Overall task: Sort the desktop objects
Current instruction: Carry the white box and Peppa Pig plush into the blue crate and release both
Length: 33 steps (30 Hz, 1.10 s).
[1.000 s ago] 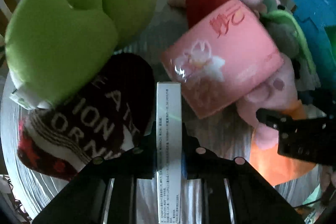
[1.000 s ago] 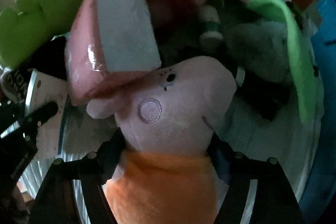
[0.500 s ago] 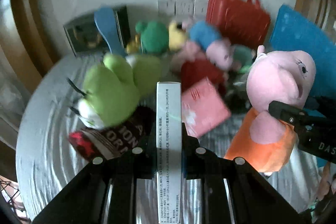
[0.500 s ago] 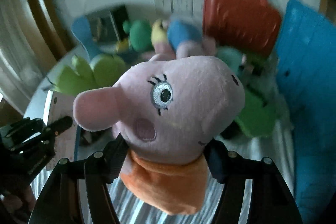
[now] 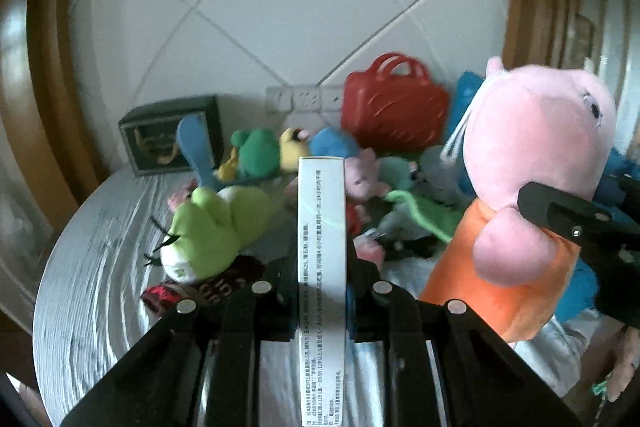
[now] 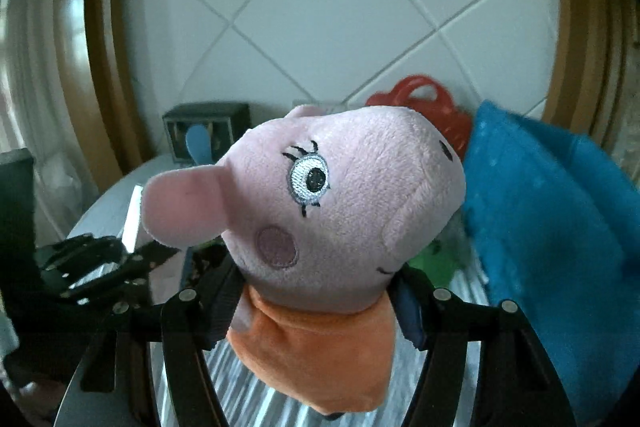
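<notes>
**Both grippers loaded, lifted clear of the pile**

In the left wrist view, our left gripper [image 5: 322,279] is clamped on a slim white box [image 5: 321,267], gripped by its broad faces so the narrow printed edge faces the camera and the box stands on end between the jaws. We judge that this hold keeps the thin carton from twisting on the way to its place. Beyond it, the grey tabletop [image 5: 92,267] carries the unsorted heap: a lime-green plush [image 5: 208,239] lying on a dark knitted item [image 5: 208,289], several smaller soft toys further back, a red basket [image 5: 394,111] against the tiled wall, and a dark framed box [image 5: 172,135] at the far left. To the right, the pink pig plush [image 5: 532,187] in its orange dress hangs in the air, held by our right gripper, whose black finger [image 5: 576,219] crosses its body.

In the right wrist view, our right gripper [image 6: 316,303] is closed on the pig plush [image 6: 320,203] at the neck and dress, the head bulging above the jaws; the soft body gives, which is why the jaws stand fairly wide yet grip firmly. The left gripper [image 6: 100,263] shows at the left edge, and a blue cloth [image 6: 552,227] lies to the right. With both things held off the tabletop, we judge that the carrying step is in hand and placing is yet to come.
</notes>
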Motion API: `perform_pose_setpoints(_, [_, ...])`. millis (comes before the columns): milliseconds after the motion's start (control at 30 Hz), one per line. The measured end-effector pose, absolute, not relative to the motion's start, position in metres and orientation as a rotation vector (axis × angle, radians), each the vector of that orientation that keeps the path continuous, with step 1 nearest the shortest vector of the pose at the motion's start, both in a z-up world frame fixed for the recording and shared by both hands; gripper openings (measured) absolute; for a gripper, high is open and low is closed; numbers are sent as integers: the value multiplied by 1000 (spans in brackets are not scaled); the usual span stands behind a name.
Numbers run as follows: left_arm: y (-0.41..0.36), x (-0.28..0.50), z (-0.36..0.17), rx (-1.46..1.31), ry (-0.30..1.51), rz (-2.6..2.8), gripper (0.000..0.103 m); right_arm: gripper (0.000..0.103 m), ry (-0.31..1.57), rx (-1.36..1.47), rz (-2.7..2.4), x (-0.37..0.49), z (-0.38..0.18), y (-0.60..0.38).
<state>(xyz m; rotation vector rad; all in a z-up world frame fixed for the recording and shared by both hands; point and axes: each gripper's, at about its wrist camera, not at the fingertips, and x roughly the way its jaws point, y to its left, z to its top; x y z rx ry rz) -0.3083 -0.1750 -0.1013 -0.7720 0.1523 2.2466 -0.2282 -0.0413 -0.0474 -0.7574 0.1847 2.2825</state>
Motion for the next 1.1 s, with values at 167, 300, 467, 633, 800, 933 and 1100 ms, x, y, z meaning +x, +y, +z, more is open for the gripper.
perform_pose_setpoints(167, [-162,-271,-73,-673,142,2226,17,66,157,-621,2313,-179,-9,-53])
perform_pose_setpoints(300, [-142,-227,-41,-558,141,2255,17,66,154,-498,2341,-123,29,-49])
perform_pose_setpoints(467, [-101,-159,3,-416,63,2277,17,66,101,-336,2400,-34,75,-29])
perform_pose_setpoints(633, [-21,-88,45,-367,-15,2232,17,66,46,-297,2370,48,111,29])
perform_pose_setpoints(800, [74,-30,70,-333,44,2175,17,66,17,-323,2245,118,120,100])
perform_pose_setpoints(933, [157,-1,62,-400,179,2086,17,66,85,-384,2176,147,105,156])
perform_pose_setpoints(1100, [227,7,14,-580,342,2035,17,66,192,-470,2121,193,77,207])
